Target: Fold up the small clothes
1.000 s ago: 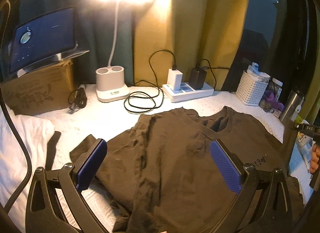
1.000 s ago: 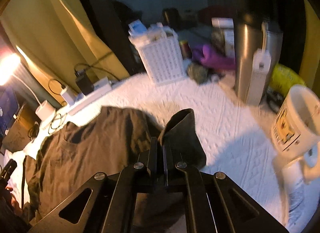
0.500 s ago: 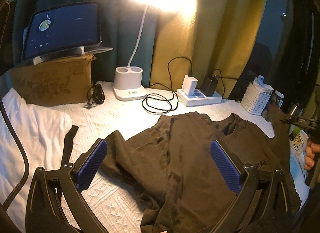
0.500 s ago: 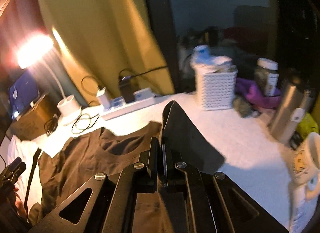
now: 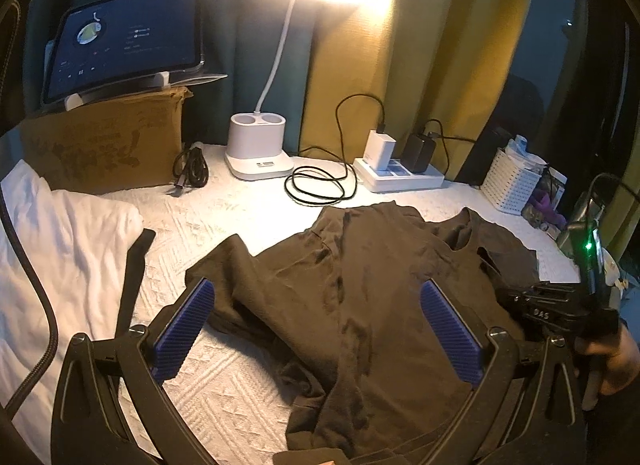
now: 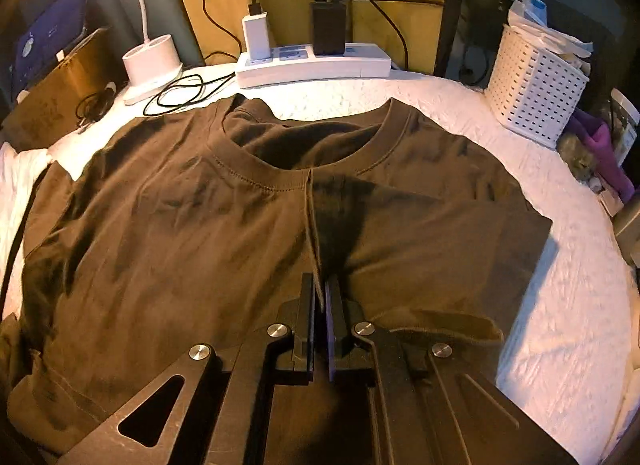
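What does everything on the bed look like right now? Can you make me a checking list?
Surface: white textured bedspread, lamp-lit.
Job's things: brown T-shirt lies spread out, collar toward the curtains, one sleeve folded inward over the chest.
Clutter: white basket, cardboard box with a tablet on top, white cloth, desk lamp.
Grippers: left gripper open, hovering over the shirt; right gripper shut on a fold of the shirt.
Cables: black cable coiled near the power strip, two chargers plugged in.
Surroundings: yellow and teal curtains.
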Available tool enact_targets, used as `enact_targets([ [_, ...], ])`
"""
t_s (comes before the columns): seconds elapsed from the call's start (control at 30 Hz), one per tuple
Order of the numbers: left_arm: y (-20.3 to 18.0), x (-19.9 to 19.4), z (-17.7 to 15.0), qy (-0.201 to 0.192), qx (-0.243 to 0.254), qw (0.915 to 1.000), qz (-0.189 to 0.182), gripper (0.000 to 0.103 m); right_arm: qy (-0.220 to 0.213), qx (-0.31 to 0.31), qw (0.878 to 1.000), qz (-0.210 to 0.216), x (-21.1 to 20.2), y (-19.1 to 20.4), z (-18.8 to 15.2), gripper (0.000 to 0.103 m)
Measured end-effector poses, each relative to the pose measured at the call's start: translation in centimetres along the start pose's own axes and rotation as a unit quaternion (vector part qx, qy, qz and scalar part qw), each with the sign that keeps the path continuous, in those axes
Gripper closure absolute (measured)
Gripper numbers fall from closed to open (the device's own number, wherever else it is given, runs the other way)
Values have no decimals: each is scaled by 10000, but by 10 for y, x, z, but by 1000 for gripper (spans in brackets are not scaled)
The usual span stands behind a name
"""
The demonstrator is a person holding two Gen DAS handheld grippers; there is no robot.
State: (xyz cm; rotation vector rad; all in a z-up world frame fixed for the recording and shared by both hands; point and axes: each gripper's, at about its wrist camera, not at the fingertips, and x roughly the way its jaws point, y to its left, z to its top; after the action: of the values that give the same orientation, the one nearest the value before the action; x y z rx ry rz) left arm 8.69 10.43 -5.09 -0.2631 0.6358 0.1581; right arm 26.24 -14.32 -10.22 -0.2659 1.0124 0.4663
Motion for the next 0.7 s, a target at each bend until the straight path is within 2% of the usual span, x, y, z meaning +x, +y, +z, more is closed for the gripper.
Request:
enact_targets([
  [0.17,-14,-3,0,-8,131,9999,-26,1,-240,-11,9997,-86,-33,-11,-4,98],
  [0.33,-32,-4,-2,48,287,9996,-46,1,-372,265,9982,-380,-62,-46,-19,98],
  [0.43,-44,-5,-4,86,392,9992,-47,1,-278,509,9969,-540,-63,-73,-32,98],
  [0.6,-57,-5,-5,152,489,9987,-20,1,-123,751,9957,-535,-56,-102,-52,98],
  [0.7,-63,-6,-4,156,532,9985,-7,1,161,619,9940,-888,-42,-110,-62,98],
])
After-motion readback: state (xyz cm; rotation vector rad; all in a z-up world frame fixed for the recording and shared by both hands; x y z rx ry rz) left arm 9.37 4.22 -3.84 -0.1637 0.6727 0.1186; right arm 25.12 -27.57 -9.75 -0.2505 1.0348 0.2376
